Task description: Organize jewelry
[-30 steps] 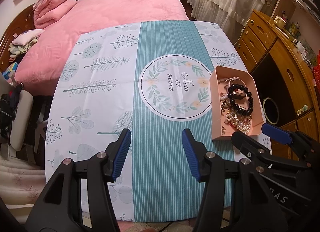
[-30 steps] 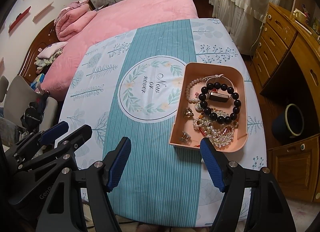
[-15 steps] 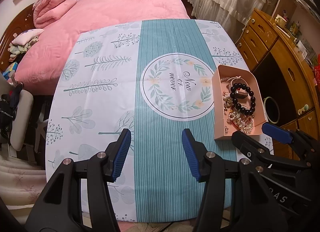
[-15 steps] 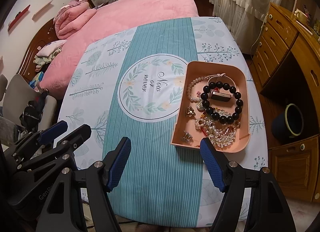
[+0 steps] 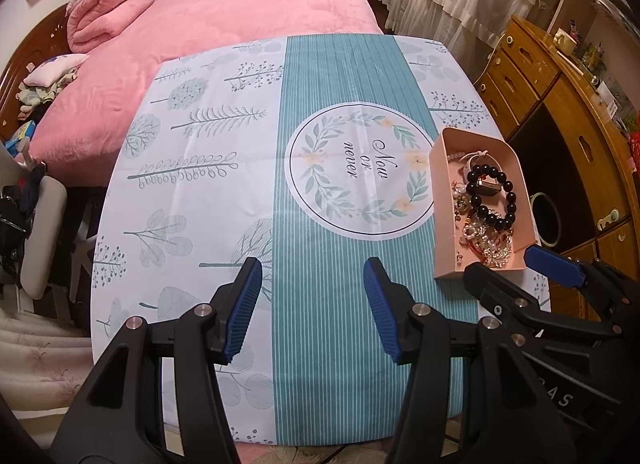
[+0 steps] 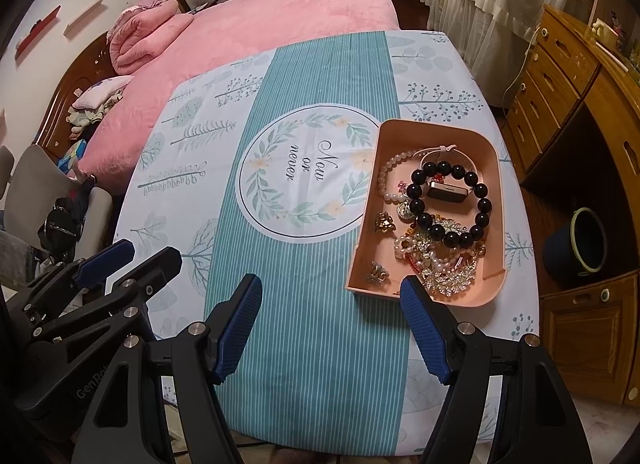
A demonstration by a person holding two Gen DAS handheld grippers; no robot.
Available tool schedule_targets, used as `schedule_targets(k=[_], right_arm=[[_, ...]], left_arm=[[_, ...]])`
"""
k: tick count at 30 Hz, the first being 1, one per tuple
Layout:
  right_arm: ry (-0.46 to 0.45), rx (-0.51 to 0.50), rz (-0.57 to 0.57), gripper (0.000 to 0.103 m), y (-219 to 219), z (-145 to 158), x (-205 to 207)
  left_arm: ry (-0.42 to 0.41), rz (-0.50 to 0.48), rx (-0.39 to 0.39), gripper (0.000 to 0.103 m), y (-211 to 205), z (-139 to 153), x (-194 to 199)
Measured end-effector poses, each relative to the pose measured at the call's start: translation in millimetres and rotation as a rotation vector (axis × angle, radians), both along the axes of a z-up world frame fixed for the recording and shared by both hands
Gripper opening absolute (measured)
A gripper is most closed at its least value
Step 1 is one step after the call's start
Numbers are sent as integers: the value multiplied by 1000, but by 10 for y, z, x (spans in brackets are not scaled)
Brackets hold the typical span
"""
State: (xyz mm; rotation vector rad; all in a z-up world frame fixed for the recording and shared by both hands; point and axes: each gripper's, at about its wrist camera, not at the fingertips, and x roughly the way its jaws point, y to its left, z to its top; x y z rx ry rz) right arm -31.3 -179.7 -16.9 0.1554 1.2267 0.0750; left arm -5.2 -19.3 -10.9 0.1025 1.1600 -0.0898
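A pink tray [image 6: 497, 199] sits on the right side of the cloth-covered table [image 6: 320, 328]; it also shows in the left wrist view [image 5: 440, 183]. It holds a black bead bracelet [image 6: 482, 205], a pearl strand [image 6: 384, 173], a small metal box [image 6: 447, 191] and several sparkly pieces [image 6: 448, 276]. My right gripper [image 6: 330, 322] is open and empty, above the table's near edge, its right fingertip close to the tray's near end. My left gripper [image 5: 312, 304] is open and empty, left of the tray.
A pink bed [image 5: 240, 15] lies beyond the table. Wooden drawers and a cabinet [image 6: 580, 75] stand at the right, with a dark bin [image 6: 584, 242] on the floor. A grey chair [image 5: 40, 223] stands at the left.
Both grippers have drawn back and up slightly; the table and tray look a little smaller and farther. Both stay open and empty. The tray's contents have not moved.
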Motion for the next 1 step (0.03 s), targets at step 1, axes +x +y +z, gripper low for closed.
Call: schedule_targets(k=[1], right_arm=[[2,-1,1,73,8,-7,6]], left_arm=[[2,1,1,50,-4,-1,-1]])
